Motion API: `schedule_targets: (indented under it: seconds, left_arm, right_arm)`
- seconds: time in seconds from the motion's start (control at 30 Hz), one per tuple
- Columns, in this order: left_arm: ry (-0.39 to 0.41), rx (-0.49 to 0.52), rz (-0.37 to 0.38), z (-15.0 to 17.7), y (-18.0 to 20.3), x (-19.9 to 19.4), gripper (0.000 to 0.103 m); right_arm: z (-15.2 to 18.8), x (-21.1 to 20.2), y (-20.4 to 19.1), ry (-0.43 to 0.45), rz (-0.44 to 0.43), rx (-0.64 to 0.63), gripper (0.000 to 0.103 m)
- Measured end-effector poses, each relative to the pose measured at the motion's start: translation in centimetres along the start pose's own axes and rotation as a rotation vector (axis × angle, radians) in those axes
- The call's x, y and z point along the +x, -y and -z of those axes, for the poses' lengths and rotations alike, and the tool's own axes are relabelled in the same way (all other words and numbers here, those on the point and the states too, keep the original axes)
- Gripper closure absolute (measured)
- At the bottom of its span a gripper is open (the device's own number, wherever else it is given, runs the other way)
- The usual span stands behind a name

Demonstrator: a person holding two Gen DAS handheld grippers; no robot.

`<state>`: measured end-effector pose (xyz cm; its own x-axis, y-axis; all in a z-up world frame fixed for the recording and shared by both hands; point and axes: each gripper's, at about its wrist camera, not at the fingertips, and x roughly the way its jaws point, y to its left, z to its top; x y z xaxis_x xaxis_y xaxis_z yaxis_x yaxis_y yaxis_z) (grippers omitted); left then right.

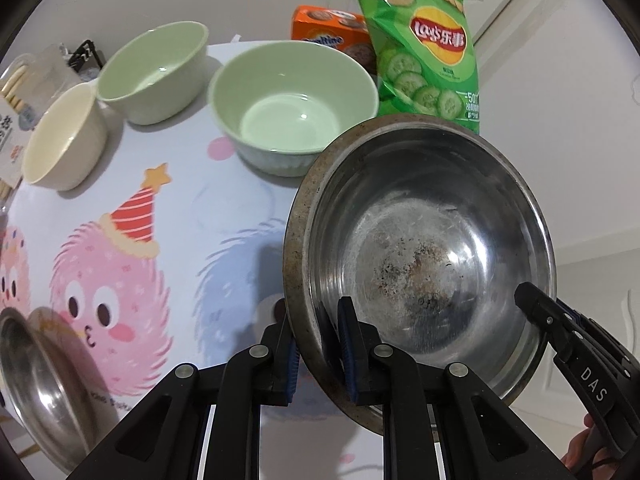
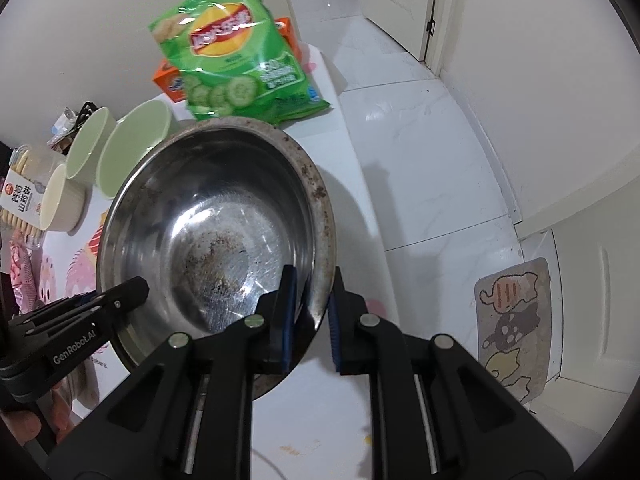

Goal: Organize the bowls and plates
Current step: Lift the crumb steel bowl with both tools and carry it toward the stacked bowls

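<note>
I hold a scuffed steel bowl (image 1: 424,256) tilted above the cartoon-printed tablecloth (image 1: 160,208), both grippers pinched tight on its rim: the left gripper (image 1: 316,344) clamps the left edge, the right gripper (image 2: 310,312) the opposite edge. Two green bowls (image 1: 294,104) and a cream bowl (image 1: 64,136) sit behind, near a green crisp bag (image 1: 424,44). Another steel dish (image 1: 44,384) lies at the table's near-left corner.
</note>
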<state>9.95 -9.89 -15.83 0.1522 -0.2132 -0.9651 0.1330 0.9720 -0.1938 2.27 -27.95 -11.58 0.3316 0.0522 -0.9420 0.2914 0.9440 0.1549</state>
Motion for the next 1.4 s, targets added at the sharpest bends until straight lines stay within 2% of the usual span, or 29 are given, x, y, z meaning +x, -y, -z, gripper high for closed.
schedule_targets:
  seconds: [0.27, 0.7, 1.1, 1.4]
  left_arm:
    - [0.040, -0.033, 0.000, 1.5, -3.1, -2.7, 0.086]
    - [0.115, -0.145, -0.046, 5.6, -13.0, -8.9, 0.086]
    - [0.149, -0.340, -0.115, 9.9, -24.2, -13.3, 0.087]
    - [0.144, -0.448, -0.162, 13.2, -29.7, -14.3, 0.087]
  right_arm:
    - [1.6, -1.6, -3.6, 0.023, -0.019, -0.037, 0.087]
    - [4.1, -3.1, -13.9, 0.040, -0.080, -0.167, 0.086]
    - [7.2, -2.5, -25.2, 0.013, -0.184, -0.338, 0.086]
    - [10.5, -1.0, -31.0, -0.038, -0.227, -0.457, 0.086]
